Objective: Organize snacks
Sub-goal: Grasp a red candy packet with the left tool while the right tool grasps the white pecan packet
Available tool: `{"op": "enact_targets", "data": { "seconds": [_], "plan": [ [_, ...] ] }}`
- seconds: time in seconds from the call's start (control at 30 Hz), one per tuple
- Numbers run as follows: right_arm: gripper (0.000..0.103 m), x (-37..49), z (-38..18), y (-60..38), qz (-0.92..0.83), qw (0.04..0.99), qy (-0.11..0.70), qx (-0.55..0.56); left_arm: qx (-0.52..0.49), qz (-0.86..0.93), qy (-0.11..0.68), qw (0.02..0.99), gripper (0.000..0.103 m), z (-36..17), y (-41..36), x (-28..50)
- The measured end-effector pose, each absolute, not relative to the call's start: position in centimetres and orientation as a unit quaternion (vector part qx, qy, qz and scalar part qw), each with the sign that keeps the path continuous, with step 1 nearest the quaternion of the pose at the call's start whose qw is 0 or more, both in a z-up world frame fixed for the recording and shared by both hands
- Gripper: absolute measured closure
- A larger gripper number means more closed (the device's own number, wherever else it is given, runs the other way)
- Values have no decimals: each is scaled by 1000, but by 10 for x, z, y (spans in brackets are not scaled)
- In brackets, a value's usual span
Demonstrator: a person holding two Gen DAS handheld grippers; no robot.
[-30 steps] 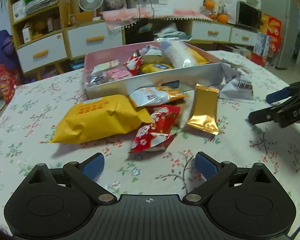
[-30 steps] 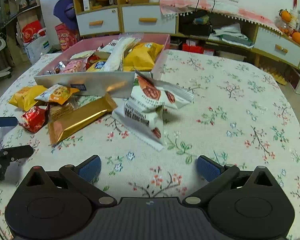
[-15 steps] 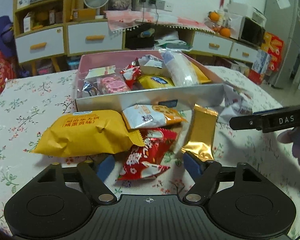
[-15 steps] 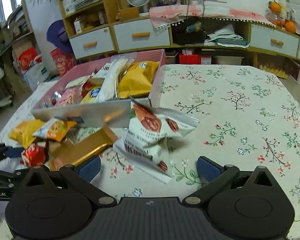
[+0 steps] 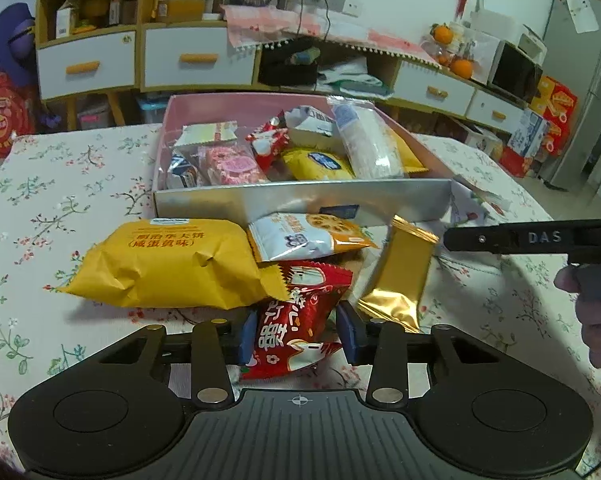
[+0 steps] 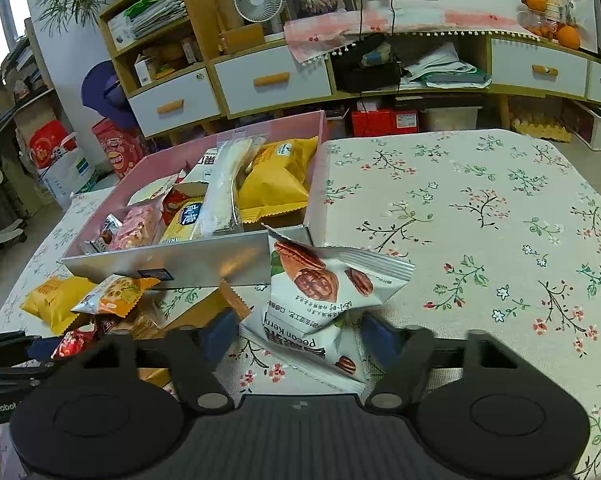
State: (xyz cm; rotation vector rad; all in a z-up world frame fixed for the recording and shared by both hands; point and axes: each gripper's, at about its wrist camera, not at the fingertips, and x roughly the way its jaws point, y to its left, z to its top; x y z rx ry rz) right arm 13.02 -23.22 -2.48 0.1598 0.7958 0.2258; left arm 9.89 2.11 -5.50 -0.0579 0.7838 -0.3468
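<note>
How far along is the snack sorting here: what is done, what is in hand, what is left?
Done: several packets already lie in the pink box. In hand: the left gripper has just been closing around the red packet, the right gripper around the pecan packet. Left: the yellow packet, gold packet and white-orange packet on the table.

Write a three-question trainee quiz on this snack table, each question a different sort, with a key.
1. True or false: the left gripper has the red packet between its pads.
2. Which packet sits between the right gripper's fingers? A) gold bar B) white pecan packet C) large yellow packet
3. Fill in: the long clear-wrapped packet lies inside the ____.

Key:
1. True.
2. B, the white pecan packet.
3. Box, the pink one with a silver front wall.
</note>
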Motion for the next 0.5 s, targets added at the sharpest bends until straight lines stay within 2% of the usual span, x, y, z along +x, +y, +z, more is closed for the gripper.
{"op": "enact_targets", "data": {
  "seconds": [0.17, 0.5],
  "plan": [
    [89, 132, -20, -233, 110, 910, 392, 79, -23, -175, 398, 900, 67, -51, 15, 94],
    [94, 130, -9, -237, 105, 907, 398, 87, -38, -198, 415, 887, 69, -37, 13, 82]
  ]
}}
